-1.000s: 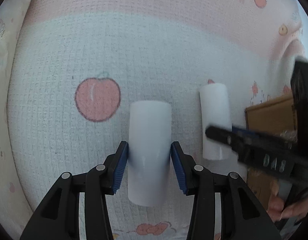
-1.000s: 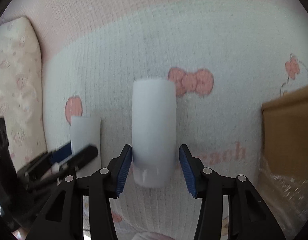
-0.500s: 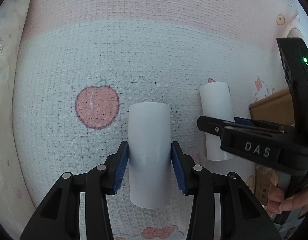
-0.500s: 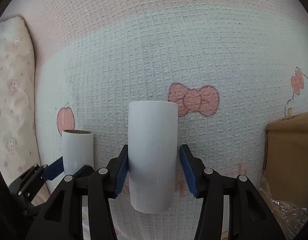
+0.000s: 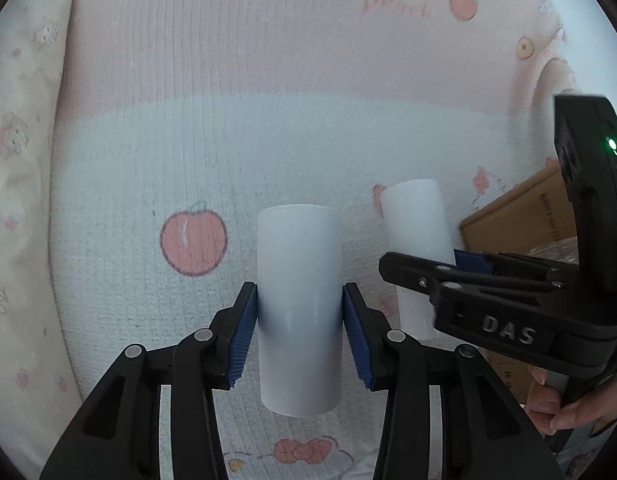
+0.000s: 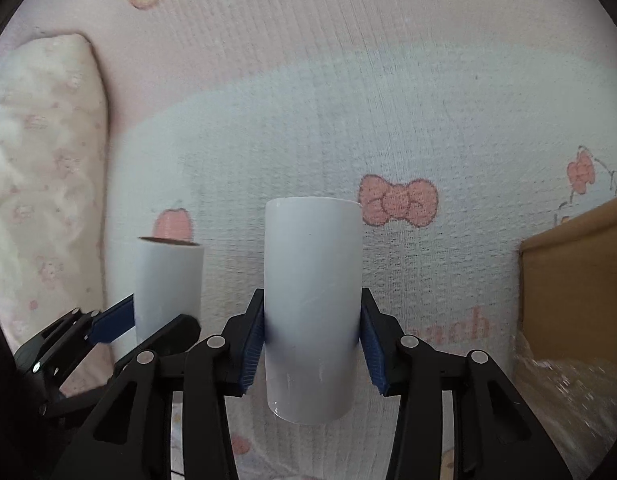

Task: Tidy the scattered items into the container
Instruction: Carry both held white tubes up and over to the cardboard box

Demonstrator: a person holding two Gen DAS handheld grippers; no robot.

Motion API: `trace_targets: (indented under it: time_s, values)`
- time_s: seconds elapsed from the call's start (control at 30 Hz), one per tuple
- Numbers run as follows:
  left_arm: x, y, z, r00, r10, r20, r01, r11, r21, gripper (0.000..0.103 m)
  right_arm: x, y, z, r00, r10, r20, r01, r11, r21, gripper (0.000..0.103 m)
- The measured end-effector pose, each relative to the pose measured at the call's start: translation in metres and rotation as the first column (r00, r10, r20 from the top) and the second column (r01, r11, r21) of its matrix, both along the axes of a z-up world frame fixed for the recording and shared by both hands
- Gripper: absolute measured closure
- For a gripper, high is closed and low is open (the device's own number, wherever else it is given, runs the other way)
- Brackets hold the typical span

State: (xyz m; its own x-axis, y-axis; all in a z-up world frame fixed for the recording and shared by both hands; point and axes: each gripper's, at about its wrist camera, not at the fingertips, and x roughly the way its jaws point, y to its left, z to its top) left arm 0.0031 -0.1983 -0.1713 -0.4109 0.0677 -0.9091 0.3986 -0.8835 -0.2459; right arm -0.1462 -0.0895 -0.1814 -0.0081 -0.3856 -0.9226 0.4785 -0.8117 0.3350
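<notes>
My left gripper (image 5: 299, 332) is shut on a white cylindrical roll (image 5: 298, 272), held upright above the patterned bedspread. My right gripper (image 6: 312, 348) is shut on a second white roll (image 6: 313, 280), also upright. Each gripper and its roll show in the other's view: the right gripper (image 5: 436, 276) with its roll (image 5: 414, 224) to the right in the left wrist view, the left gripper (image 6: 120, 328) with its roll (image 6: 168, 280) to the left in the right wrist view. A brown cardboard box (image 6: 576, 280) stands at the right; it also shows in the left wrist view (image 5: 520, 220).
A pink and white bedspread (image 5: 268, 140) with apple and bow prints lies under both grippers. A cream floral pillow (image 6: 40, 180) lies at the left. Clear crinkled plastic (image 6: 568, 392) lies at the box's near side. A hand (image 5: 568, 412) holds the right gripper.
Both grippers have risen with their rolls, lifting them off the bedspread. The view has tilted up to show more of the pink far part.
</notes>
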Motion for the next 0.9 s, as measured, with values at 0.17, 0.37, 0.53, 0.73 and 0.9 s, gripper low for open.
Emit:
trace_targets:
  time_s: [0.17, 0.37, 0.53, 0.73, 0.9]
  values:
    - [0.007, 0.004, 0.044, 0.996, -0.018, -0.086, 0.013, 0.998, -0.063, 0.057, 0.012, 0.012, 0.048, 0.998, -0.033, -0.054, 0.028, 0.996, -0.089, 0.062]
    - [0.008, 0.020, 0.091, 0.982, -0.062, -0.178, 0.037, 0.990, -0.136, 0.057, 0.013, 0.052, 0.099, 0.990, -0.043, -0.135, 0.023, 0.989, -0.149, 0.062]
    - [0.011, 0.028, 0.121, 0.968, -0.071, -0.239, 0.030, 0.984, -0.174, 0.057, 0.023, 0.046, 0.119, 0.978, -0.052, -0.201, 0.021, 0.988, -0.152, 0.062]
    - [0.011, 0.035, 0.140, 0.956, -0.079, -0.284, 0.031, 0.985, -0.172, 0.057, 0.032, 0.049, 0.135, 0.967, -0.102, -0.233, 0.063, 0.983, -0.170, 0.062]
    - [0.004, 0.052, 0.149, 0.950, -0.109, -0.294, 0.059, 0.983, -0.173, 0.057, 0.038, 0.074, 0.154, 0.952, -0.158, -0.263, 0.108, 0.975, -0.195, 0.062]
